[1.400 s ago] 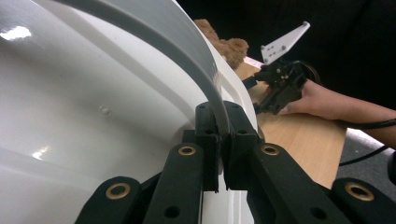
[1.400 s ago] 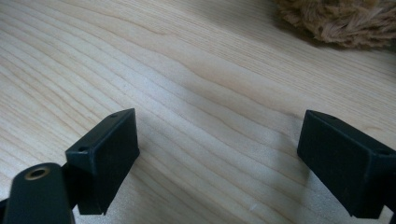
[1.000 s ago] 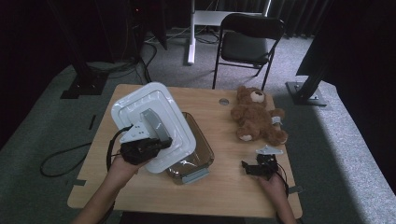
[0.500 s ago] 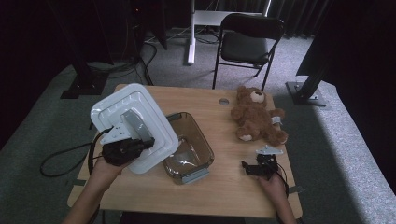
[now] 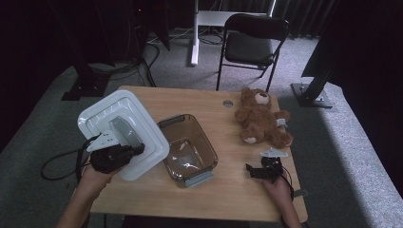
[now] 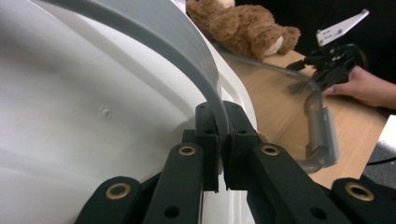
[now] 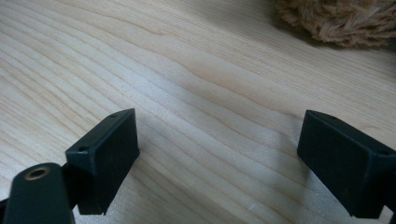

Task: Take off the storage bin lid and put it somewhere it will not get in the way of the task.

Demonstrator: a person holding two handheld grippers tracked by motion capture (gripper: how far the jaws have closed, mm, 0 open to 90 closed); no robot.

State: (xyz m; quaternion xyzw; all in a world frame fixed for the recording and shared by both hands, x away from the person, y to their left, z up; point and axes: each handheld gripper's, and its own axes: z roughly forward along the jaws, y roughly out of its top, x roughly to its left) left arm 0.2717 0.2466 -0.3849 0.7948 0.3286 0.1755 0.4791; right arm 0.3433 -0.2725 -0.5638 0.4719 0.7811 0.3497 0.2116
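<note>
White lid (image 5: 122,134) clamped by its grey handle (image 6: 187,42) in left gripper (image 5: 112,156), held tilted at table's left edge | clear box (image 5: 187,148) just right of it, uncovered | right gripper (image 5: 263,171) jaws apart, resting on table (image 5: 228,199), teddy bear (image 5: 261,117) beyond, nearer that hand.

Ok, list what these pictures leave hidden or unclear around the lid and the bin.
- Lid underside: high view, faces away.
- Left gripper jaws: high view, lid and hand cover them.
- Bin interior: left gripper view, lid blocks most of it.
- Teddy bear: right gripper view, cut off by top edge.
</note>
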